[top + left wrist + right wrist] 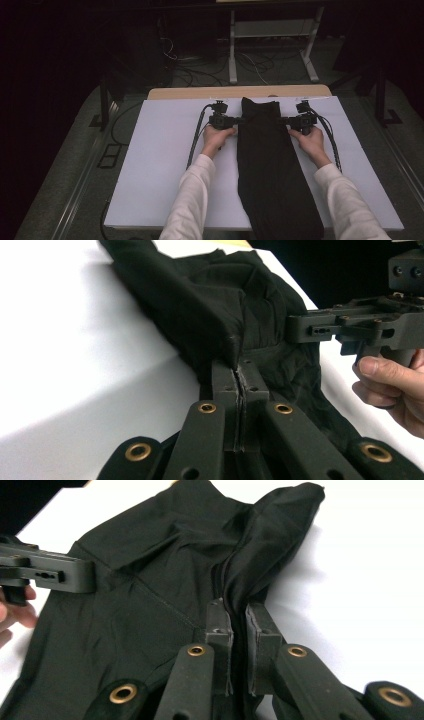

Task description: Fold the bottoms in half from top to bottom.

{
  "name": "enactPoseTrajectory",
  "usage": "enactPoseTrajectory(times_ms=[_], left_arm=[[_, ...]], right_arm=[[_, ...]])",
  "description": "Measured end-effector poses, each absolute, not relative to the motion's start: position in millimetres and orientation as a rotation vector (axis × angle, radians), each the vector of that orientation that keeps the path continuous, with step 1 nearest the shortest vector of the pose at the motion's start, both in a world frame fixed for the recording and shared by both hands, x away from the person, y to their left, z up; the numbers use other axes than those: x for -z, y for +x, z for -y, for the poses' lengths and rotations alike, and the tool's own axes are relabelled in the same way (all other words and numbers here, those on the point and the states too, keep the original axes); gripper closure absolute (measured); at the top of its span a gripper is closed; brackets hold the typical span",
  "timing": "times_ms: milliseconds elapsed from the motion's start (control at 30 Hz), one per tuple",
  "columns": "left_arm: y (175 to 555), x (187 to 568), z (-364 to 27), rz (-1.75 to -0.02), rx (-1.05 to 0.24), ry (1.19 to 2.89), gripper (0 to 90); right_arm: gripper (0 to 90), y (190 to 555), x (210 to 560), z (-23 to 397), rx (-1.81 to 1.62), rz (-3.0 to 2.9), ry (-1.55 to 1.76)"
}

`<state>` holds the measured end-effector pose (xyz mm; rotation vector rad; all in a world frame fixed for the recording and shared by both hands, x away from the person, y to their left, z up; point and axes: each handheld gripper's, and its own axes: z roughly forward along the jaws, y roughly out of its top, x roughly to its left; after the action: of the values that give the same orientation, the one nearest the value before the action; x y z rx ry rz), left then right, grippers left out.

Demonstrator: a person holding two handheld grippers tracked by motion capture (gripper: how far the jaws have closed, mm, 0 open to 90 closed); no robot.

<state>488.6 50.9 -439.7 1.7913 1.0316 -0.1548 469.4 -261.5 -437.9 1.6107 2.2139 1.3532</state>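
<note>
In the high view, a long black garment (272, 175) is laid lengthwise down the middle of a white board (160, 165) that covers the table, its far end near the board's far edge and its near end hanging over the near edge. The left gripper (238, 120) is held against the garment's left edge near the far end, and the right gripper (284, 120) is held against the right edge directly opposite. Both are gripped by hands in white sleeves, and a black cable (196, 140) is trailed from the left gripper across the board.

In the left gripper view, the left gripper (239, 374) is seen with its jaws pressed together, and a fold of the black garment (200, 315) is pinched between the pads, the cloth being drawn up into a ridge just above them. The right gripper (300, 329) is seen across the garment, held in a hand (395, 385).

In the right gripper view, the right gripper (239, 611) is seen with its jaws nearly together, and a raised fold of the black garment (150, 580) is clamped between them. The left gripper (90, 576) is seen at the opposite edge of the cloth.
</note>
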Motion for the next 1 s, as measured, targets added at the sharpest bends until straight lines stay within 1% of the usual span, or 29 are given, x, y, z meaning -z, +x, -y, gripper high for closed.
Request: enactPoseTrajectory(times_ms=[200, 367, 500, 733, 1000], left_arm=[[476.4, 434.5, -52.0, -1.004, 0.153, 1.762, 88.1], [467.2, 434.3, -53.9, -0.993, 0.153, 1.755, 88.1], [464.2, 433.6, -55.9, -0.990, 0.186, 1.751, 88.1], [455.3, 428.0, -54.2, -0.952, 0.173, 1.764, 88.1], [450.6, 419.8, -58.0, -0.950, 0.180, 1.760, 88.1]], right_arm=[[81.0, 459.9, 437.3, 269.7, -1.417, -2.210, 1.644], [81.0, 449.8, 429.1, 275.4, -1.465, -2.202, 1.633], [80.9, 445.2, 424.7, 277.7, -1.460, -2.228, 1.602], [81.0, 440.9, 425.0, 281.2, -1.493, -2.225, 1.620], [81.0, 432.8, 417.4, 281.0, -1.523, -2.226, 1.592]])
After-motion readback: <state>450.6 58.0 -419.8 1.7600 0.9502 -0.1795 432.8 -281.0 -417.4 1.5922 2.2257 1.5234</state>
